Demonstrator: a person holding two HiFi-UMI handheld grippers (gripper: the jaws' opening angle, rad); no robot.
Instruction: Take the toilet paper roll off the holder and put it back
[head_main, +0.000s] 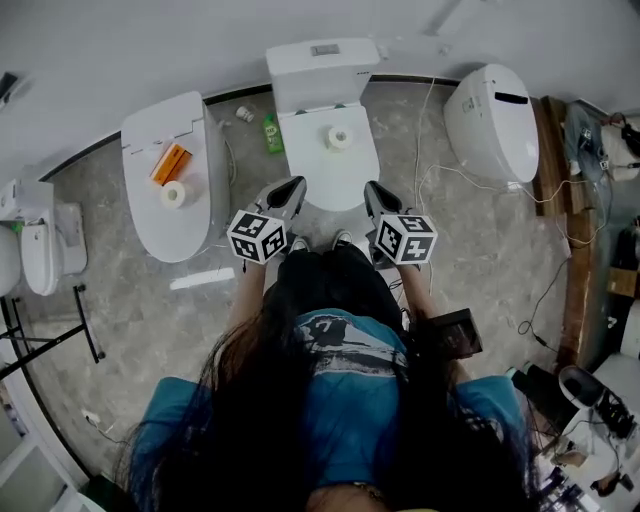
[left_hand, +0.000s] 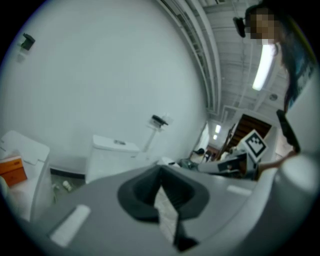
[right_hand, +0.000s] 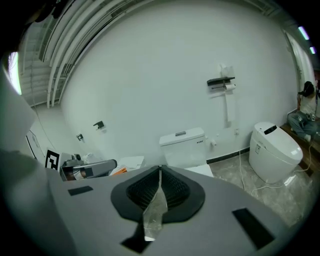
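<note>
- Right gripper view has the right gripper (right_hand: 160, 172) clenched: its two jaws press flat together and hold nothing.
- The left gripper (left_hand: 161, 175) is clenched the same way in its own view, also with nothing in it.
- In the head view both grippers are held side by side over the front of the middle toilet (head_main: 310, 172). They point toward the wall and touch nothing.
- The toilet paper roll (right_hand: 230, 86) appears to sit at the right end of the black holder (right_hand: 220, 81), though it is small in view. The holder is high on the wall, to the right of the tank (right_hand: 182, 145). The roll is well apart from both grippers, above and beyond them.
- A second roll (head_main: 340, 138) lies on the closed lid of the middle toilet, beyond the jaw tips and roughly between the two grippers.
- The left toilet (head_main: 190, 130) carries a third roll (head_main: 174, 194) and an orange box (head_main: 170, 163) on its lid, close together.
- A green bottle (head_main: 272, 132) stands on the floor between the left and middle toilets, by the wall.
- A rounded toilet (head_main: 492, 120) stands to the right, with a white cable (head_main: 440, 175) trailing over the floor beside it.
- The middle toilet and its tank stand between the person and the wall.
</note>
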